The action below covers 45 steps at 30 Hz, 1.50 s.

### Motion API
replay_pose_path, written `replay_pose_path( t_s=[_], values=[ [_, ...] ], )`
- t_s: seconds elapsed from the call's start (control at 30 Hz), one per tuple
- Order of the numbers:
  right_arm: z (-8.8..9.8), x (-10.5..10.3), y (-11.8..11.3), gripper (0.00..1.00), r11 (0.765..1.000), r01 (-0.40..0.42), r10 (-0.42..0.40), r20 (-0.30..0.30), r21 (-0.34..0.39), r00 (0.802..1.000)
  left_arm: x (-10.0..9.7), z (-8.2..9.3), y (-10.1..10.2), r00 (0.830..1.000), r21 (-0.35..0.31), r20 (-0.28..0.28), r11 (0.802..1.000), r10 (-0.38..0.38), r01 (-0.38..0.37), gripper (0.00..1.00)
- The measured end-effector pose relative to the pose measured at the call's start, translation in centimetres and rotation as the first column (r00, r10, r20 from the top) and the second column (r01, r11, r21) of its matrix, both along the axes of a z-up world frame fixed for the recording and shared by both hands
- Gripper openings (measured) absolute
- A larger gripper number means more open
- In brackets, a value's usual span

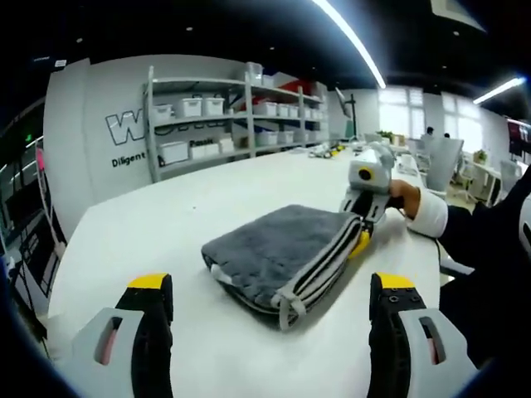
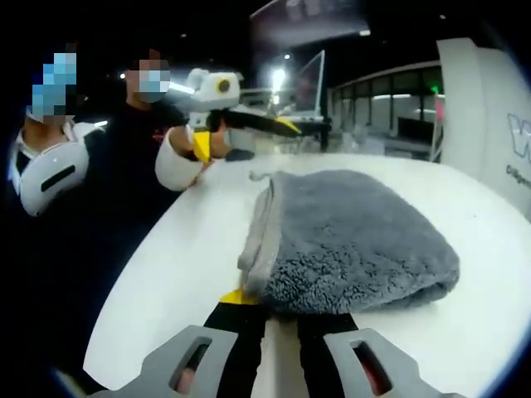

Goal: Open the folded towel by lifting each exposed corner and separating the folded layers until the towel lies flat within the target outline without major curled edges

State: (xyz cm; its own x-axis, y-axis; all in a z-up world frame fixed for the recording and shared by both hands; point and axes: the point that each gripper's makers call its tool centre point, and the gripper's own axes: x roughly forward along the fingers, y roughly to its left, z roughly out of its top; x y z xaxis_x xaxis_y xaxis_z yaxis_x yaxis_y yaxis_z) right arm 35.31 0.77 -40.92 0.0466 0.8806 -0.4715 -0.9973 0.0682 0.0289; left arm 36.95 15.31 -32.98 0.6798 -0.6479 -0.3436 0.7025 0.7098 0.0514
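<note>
Lying folded on white table (image 1: 166, 224): grey towel (image 1: 278, 249); right gripper (image 2: 280, 308) clenching its edge at 3 o'clock, left gripper (image 1: 270, 303) hovering released.

right tool (image 2: 270, 308) tips hidden beneath towel (image 2: 357, 240)

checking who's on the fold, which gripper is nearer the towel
Right. The right gripper is at the towel edge, its jaws closed on the stacked layers. The left gripper is open, held back from the towel with bare table between them.
</note>
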Motion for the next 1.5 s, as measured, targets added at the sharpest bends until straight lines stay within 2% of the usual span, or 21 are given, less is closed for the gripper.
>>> replay_pose_path(
  t_s=[0.13, 0.2, 0.37, 0.5, 0.53, 0.57, 0.7, 0.8, 0.97, 1.1, 1.23, 1.37, 1.5],
  values=[
    [0.5, -0.2, -0.8, 0.12, 1.0, -0.012, 0.012, 0.02, 0.001, 1.0, 0.3, -0.6, 0.0, 1.0, -0.002, -0.017, 1.0, -0.001, 0.001, 0.96],
    [1.1, -0.2, -1.3, 0.12, 1.0, -0.025, 0.024, 0.064, 0.015, 0.998, 0.3, -0.8, 0.1, 1.0, 0.003, -0.022, 1.0, 0.001, -0.001, 0.95],
    [2.2, -0.3, -2.2, 0.1, 0.998, -0.024, 0.019, 0.074, 0.055, 0.997, 0.4, -0.5, 0.4, 1.0, -0.006, -0.013, 1.0, 0.01, -0.01, 0.94],
    [3.1, -0.3, -2.8, 0.03, 0.995, -0.018, 0.01, 0.083, 0.097, 0.996, 0.3, -0.4, 0.6, 1.0, -0.005, -0.01, 1.0, 0.014, -0.014, 0.94],
    [3.5, 0.0, -2.7, 0.0, 0.992, -0.003, -0.008, 0.086, 0.129, 0.996, 0.3, -0.4, 0.6, 1.0, -0.006, -0.009, 1.0, 0.013, -0.013, 0.94],
    [3.1, 0.3, -2.9, 0.0, 0.994, 0.007, -0.017, 0.09, 0.105, 0.996, 0.3, -0.3, 0.7, 1.0, -0.007, -0.008, 1.0, 0.013, -0.013, 0.94],
    [2.7, 1.0, -2.4, 0.0, 0.995, 0.024, -0.033, 0.097, 0.095, 0.995, 0.4, -0.4, 0.8, 1.0, -0.01, -0.008, 1.0, 0.016, -0.016, 0.94],
    [3.0, 0.9, -1.8, 0.0, 0.992, 0.011, -0.024, 0.107, 0.122, 0.994, 0.5, -0.5, 0.9, 1.0, -0.007, -0.011, 1.0, 0.02, -0.02, 0.93],
    [3.3, 1.2, -0.9, 0.0, 0.987, 0.022, -0.036, 0.091, 0.158, 0.995, 0.4, 0.0, 1.0, 1.0, -0.015, 0.001, 1.0, 0.023, -0.023, 0.93],
    [2.5, 0.9, -0.5, 0.0, 0.991, 0.012, -0.023, 0.086, 0.13, 0.996, 0.4, -0.1, 1.0, 1.0, -0.011, -0.001, 1.0, 0.025, -0.025, 0.93],
    [1.0, 0.4, -0.4, 0.0, 0.998, -0.009, 0.005, 0.07, 0.067, 0.998, 0.6, 0.0, 0.8, 1.0, -0.024, 0.004, 0.999, 0.024, -0.024, 0.92],
    [0.7, 0.4, -1.0, 0.0, 0.999, 0.001, -0.003, 0.062, 0.035, 0.998, 0.8, -0.1, 0.9, 1.0, -0.025, 0.006, 0.999, 0.026, -0.026, 0.92],
    [1.1, 0.5, -1.5, 0.0, 1.0, -0.004, 0.001, 0.129, 0.025, 0.992, 0.8, -0.2, 0.9, 1.0, -0.022, 0.006, 0.999, 0.027, -0.027, 0.92]
  ],
)
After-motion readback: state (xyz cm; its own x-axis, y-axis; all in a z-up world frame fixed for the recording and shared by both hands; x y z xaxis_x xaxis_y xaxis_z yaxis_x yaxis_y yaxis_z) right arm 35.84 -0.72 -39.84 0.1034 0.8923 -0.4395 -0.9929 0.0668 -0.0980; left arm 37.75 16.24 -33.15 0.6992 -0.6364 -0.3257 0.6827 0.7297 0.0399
